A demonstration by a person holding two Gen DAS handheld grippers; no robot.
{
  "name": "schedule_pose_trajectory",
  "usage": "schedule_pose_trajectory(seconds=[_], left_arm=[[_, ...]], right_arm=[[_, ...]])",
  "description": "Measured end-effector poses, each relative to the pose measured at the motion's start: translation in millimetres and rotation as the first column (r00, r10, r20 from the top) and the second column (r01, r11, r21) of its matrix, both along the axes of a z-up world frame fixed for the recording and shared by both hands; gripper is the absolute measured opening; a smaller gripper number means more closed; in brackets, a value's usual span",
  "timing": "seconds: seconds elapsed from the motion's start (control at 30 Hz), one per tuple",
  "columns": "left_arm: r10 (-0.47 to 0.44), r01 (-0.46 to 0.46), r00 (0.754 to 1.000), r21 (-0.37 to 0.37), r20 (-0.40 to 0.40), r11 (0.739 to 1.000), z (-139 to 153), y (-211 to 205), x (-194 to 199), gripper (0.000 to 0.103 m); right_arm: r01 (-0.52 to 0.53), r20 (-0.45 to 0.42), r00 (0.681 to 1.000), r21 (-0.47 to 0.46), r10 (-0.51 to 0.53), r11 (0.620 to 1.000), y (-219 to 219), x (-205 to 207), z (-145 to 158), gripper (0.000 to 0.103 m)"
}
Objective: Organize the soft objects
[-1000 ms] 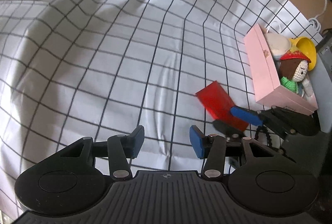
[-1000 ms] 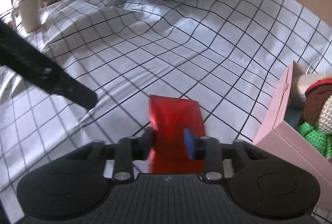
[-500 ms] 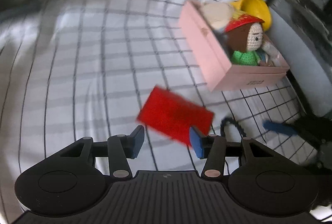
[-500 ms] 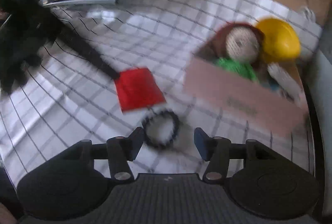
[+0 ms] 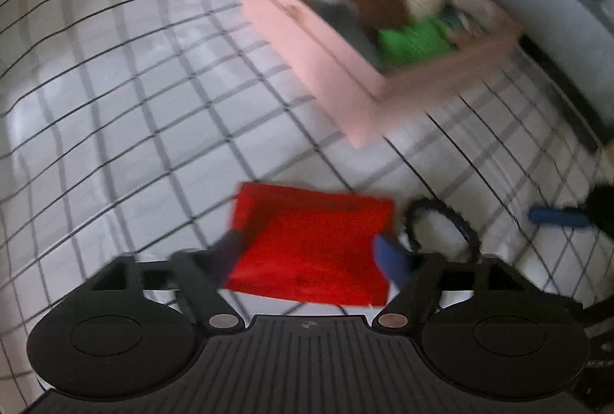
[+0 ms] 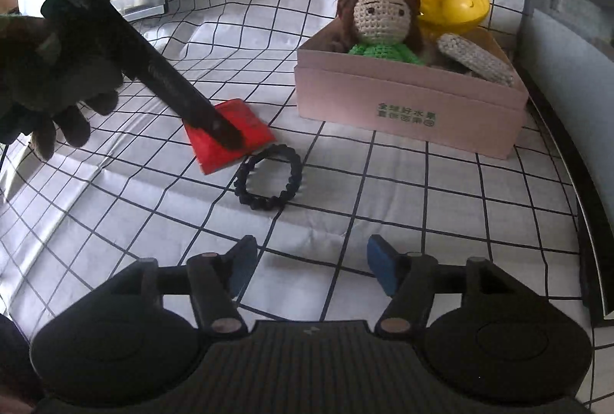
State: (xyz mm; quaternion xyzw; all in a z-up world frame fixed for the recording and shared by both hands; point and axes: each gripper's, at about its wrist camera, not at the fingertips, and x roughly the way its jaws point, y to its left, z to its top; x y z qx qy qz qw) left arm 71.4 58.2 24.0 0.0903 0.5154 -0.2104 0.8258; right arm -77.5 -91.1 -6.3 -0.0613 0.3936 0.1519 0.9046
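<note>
Left gripper (image 5: 311,256) jaws opening wide, straddling red pouch (image 5: 314,245) flat on checked cloth (image 5: 134,107); no squeeze yet. Right gripper (image 6: 311,264) jaws opening, nothing between. Pouch likely light, thin, floppy: pinch across short edges. Black hair tie (image 6: 268,176) just beside. Farther: pink box (image 6: 406,107) holding doll (image 6: 380,22).

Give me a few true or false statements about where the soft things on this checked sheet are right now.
1. The crochet doll sits inside the pink box. True.
2. The black hair tie is inside the box. False: it lies on the sheet beside the red pouch.
3. The right gripper holds the pouch. False: nothing is between its opening fingers.
4. The left gripper fingers straddle the pouch. True.
</note>
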Motion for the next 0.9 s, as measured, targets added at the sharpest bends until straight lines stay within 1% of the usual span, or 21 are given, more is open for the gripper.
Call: schedule_pose_trajectory(seconds=[0.07,0.1,0.13,0.17,0.23,0.27,0.3,0.33,0.4,0.47,0.57,0.6,0.77,0.83,0.9], left_arm=[[-0.056,0.056,0.998,0.032,-0.012,0.998,-3,-12,-4,0.102],[-0.094,0.095,0.995,0.057,-0.024,0.994,-7,-20,-7,0.102],[-0.127,0.128,0.992,0.094,-0.014,0.987,-10,-27,-11,0.101],[-0.141,0.142,0.990,0.088,-0.014,0.986,-10,-28,-12,0.101],[-0.138,0.140,0.990,0.081,-0.026,0.987,-10,-27,-11,0.101],[-0.130,0.132,0.991,0.071,-0.035,0.989,-9,-24,-9,0.101],[-0.113,0.115,0.993,0.055,-0.038,0.992,-6,-19,-7,0.101],[-0.095,0.097,0.995,0.047,-0.035,0.994,-4,-15,-6,0.101],[-0.054,0.056,0.998,0.058,-0.034,0.997,-4,-6,-1,0.101],[-0.024,0.028,0.997,0.057,-0.067,0.998,-10,0,5,0.101],[0.002,0.000,0.998,0.034,-0.057,0.999,-10,-2,7,0.101],[0.005,-0.004,0.998,0.020,-0.057,1.000,-10,-3,9,0.101],[0.004,-0.005,0.998,-0.009,-0.063,1.000,-9,-19,11,0.101],[-0.012,0.013,0.998,0.012,-0.056,1.000,-9,-28,6,0.101],[-0.034,0.036,0.999,0.062,-0.033,0.997,-12,-36,1,0.102]], right_arm=[[-0.003,0.005,1.000,0.003,0.003,1.000,1,-1,-1,0.070],[-0.004,0.007,1.000,0.006,0.004,1.000,2,-1,-1,0.070],[-0.004,0.010,1.000,0.007,0.004,1.000,2,-2,-1,0.071],[-0.004,0.011,1.000,0.007,0.004,1.000,2,-2,-1,0.071],[-0.004,0.013,1.000,0.005,0.004,1.000,2,-2,-1,0.072],[-0.007,0.013,1.000,0.005,0.007,1.000,2,-2,-1,0.074],[-0.012,0.012,1.000,0.008,0.012,1.000,2,-3,-2,0.078],[-0.018,0.010,1.000,0.013,0.018,1.000,2,-3,-2,0.081],[-0.024,0.005,1.000,0.016,0.024,1.000,4,-4,-3,0.088],[-0.024,0.000,1.000,0.018,0.024,1.000,6,-4,-3,0.091],[-0.025,-0.017,1.000,0.058,0.026,0.998,4,-4,-4,0.101],[-0.025,-0.022,0.999,0.071,0.026,0.997,4,-4,-4,0.103],[-0.018,-0.017,1.000,0.067,0.019,0.998,6,-5,-5,0.103],[-0.025,-0.008,1.000,0.057,0.025,0.998,8,-7,-6,0.103],[-0.039,0.001,0.999,0.042,0.039,0.998,8,-9,-7,0.103]])
